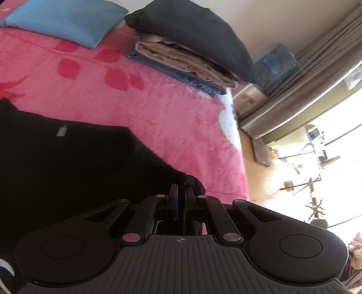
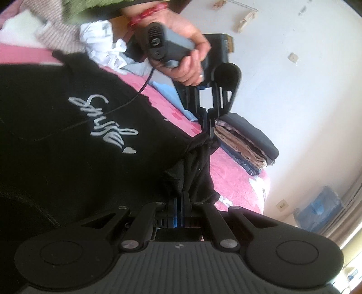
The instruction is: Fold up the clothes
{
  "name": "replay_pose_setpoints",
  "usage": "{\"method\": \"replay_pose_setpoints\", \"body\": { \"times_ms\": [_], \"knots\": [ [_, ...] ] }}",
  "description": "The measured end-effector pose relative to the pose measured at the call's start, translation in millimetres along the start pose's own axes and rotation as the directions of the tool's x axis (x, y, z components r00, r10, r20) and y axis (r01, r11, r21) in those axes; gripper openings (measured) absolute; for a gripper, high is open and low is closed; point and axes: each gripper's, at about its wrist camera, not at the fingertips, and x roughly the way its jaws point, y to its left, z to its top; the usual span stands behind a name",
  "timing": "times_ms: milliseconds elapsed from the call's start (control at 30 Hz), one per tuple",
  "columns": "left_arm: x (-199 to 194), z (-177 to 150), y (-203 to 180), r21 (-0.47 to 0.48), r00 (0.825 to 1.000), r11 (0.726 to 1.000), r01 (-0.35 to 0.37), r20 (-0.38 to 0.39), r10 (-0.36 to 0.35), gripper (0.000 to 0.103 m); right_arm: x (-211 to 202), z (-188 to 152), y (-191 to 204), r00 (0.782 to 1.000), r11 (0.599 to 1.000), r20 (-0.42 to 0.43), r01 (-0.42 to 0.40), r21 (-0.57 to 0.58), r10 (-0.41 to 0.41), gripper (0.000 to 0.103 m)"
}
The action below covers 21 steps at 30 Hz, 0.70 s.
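Black T-shirt [image 2: 67, 126] pinched at both ends of one edge: left tongs [image 1: 181, 190] clamped together on a bunched corner of dark cloth, right tongs [image 2: 182, 196] likewise closed on a gathered fold hanging just ahead of the fingers. Rest of the garment spread on the pink bed blanket [image 1: 158, 117], white script print facing up in the right wrist view, small neck label showing in the left. Hand [image 2: 187, 56] gripping the left tool's handle, seen above the shirt. Farther out, a stack of folded clothes [image 1: 192, 56] near the bed's edge and a blue pillow [image 1: 67, 20] beyond. Probably mid-fold, with an edge lifted for carrying across. Next move likely calls for keeping both grips level and the cloth taut, then laying the edge down squarely without dragging the lower layer.
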Motion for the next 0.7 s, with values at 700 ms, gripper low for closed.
{"method": "replay_pose_setpoints", "body": {
  "times_ms": [700],
  "knots": [
    [32.7, 8.7, -53.6, 0.162, 0.997, 0.986, -0.026, 0.076, 0.014, 0.022, 11.5, -181.8, -159.7, 0.992, -0.416, 0.125, -0.121, 0.901, -0.018, 0.002]
  ]
}}
